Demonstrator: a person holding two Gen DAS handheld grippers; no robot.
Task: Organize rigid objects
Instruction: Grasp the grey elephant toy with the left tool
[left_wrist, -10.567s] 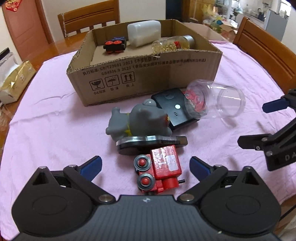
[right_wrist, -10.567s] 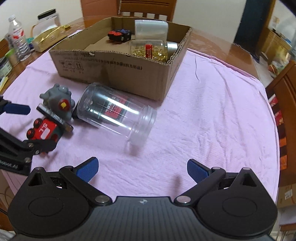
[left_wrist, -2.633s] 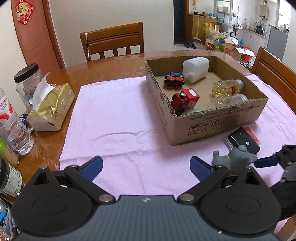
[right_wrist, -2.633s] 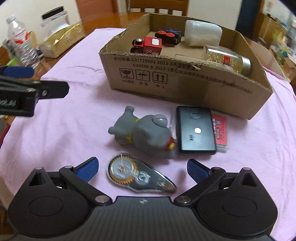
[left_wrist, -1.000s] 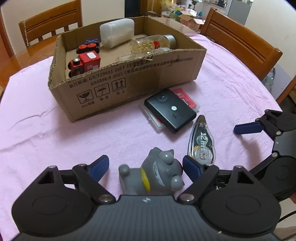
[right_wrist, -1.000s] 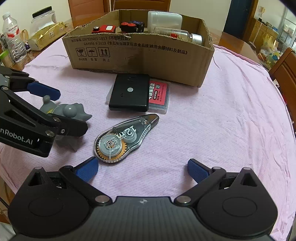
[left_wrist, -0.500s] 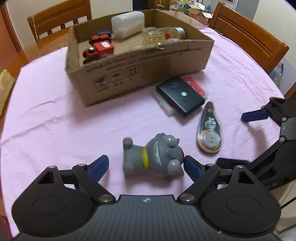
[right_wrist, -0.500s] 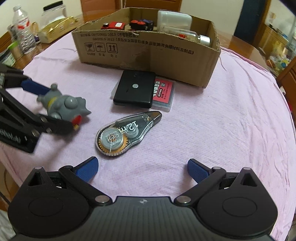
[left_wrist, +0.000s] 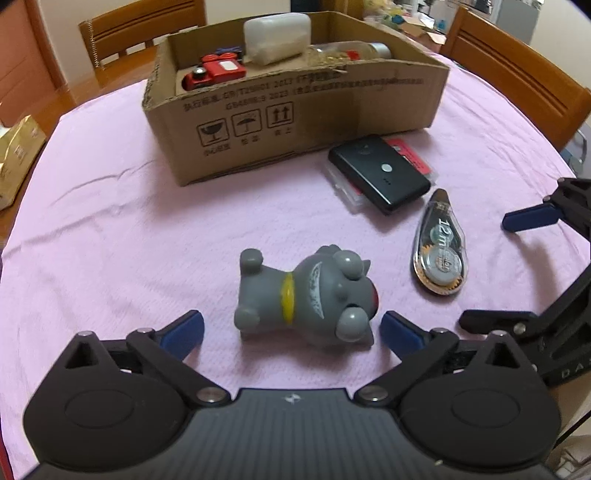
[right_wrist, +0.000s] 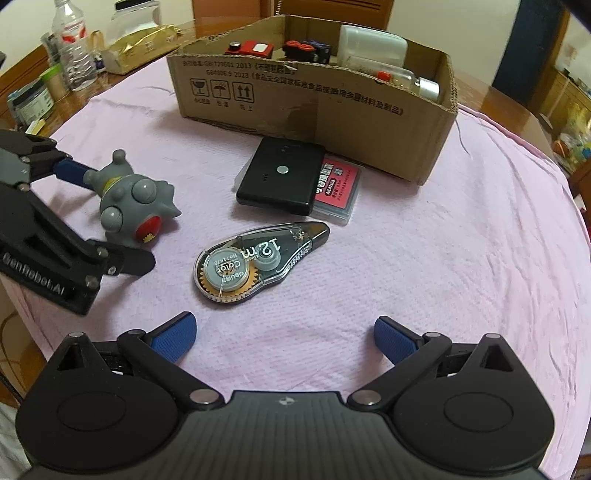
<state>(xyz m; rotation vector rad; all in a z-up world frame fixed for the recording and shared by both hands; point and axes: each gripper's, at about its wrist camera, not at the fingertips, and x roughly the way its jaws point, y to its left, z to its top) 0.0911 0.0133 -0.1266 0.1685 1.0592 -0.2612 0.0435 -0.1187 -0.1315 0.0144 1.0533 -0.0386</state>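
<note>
L gripper (left_wrist: 291, 328) spread wide, grey cat figure (left_wrist: 306, 295) lying on its side btwn the blue pads, not pinched. R gripper (right_wrist: 284, 336) also spread, holding nothing; correction tape (right_wrist: 258, 260) marked "12m" just ahead. Black device (right_wrist: 282, 175) sits partly on a pink-label case (right_wrist: 338, 188), by cardboard box (right_wrist: 314, 110) w/ red toy train (left_wrist: 214, 74), bottles inside.

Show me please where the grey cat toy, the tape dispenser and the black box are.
grey cat toy (left_wrist: 306, 295), left wrist view, on its body.
tape dispenser (right_wrist: 255, 262), right wrist view, on its clear middle.
black box (right_wrist: 282, 175), right wrist view, on its top face.
</note>
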